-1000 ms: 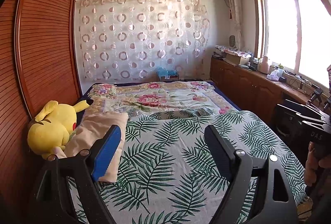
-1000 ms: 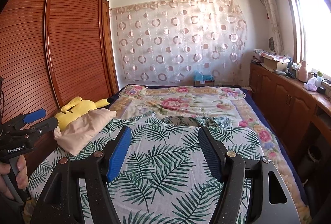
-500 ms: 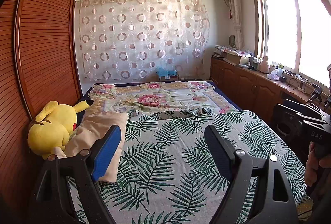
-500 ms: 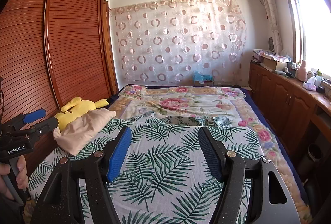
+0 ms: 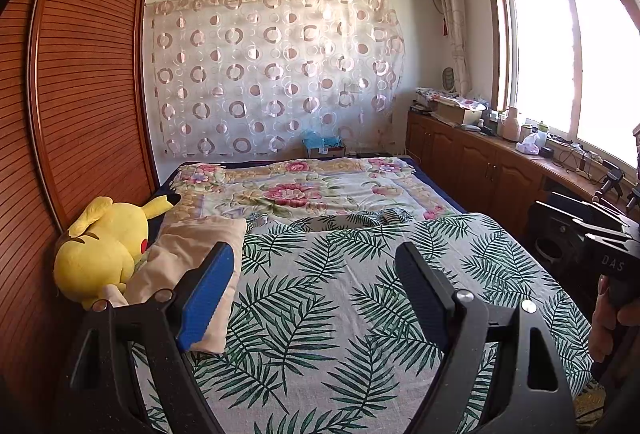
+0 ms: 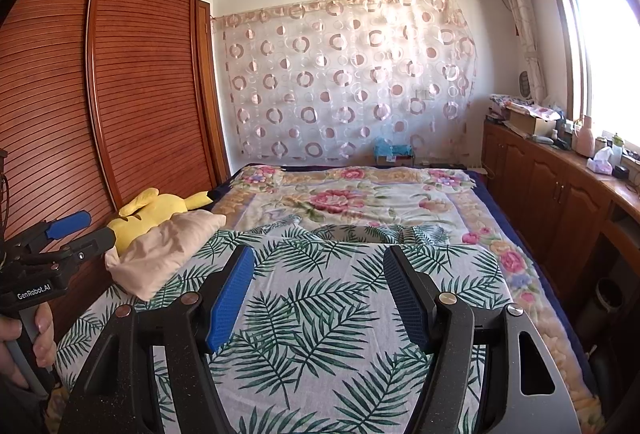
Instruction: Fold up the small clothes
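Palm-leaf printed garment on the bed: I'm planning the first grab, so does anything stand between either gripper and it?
Nothing visible does. The open left gripper and the open right gripper hover over the white, green palm-leaf garment. The beige pillow only lies along its left edge, beside the yellow plush toy.

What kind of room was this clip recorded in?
A home bedroom, most likely: a bed under a palm-leaf sheet, a louvred wooden wardrobe beside it, and a yellow plush toy by a pillow.
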The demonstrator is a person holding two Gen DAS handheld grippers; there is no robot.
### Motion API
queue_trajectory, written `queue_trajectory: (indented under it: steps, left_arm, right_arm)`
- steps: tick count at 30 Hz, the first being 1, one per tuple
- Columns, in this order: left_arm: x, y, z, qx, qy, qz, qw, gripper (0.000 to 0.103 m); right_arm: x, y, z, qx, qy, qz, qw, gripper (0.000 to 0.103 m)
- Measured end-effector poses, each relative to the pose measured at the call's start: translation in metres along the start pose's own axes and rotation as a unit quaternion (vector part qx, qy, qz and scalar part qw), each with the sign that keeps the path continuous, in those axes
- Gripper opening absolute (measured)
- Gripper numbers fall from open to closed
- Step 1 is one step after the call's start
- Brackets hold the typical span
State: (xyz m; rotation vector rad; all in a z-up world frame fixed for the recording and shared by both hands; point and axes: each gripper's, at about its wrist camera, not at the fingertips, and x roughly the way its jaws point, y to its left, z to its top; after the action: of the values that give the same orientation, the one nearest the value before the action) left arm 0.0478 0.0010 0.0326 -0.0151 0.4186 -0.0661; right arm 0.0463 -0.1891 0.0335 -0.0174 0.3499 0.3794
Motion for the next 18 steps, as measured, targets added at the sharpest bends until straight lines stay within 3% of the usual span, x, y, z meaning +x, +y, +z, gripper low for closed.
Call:
queue_trajectory:
  steps: [18]
  left_arm:
    - [0.0003,-0.0002,-0.0008,0.0,0.0,0.0,1.0,0.084]
  right_arm:
    - [0.0005,-0.0026,0.0014,0.001,0.002,0.003,1.0,0.069]
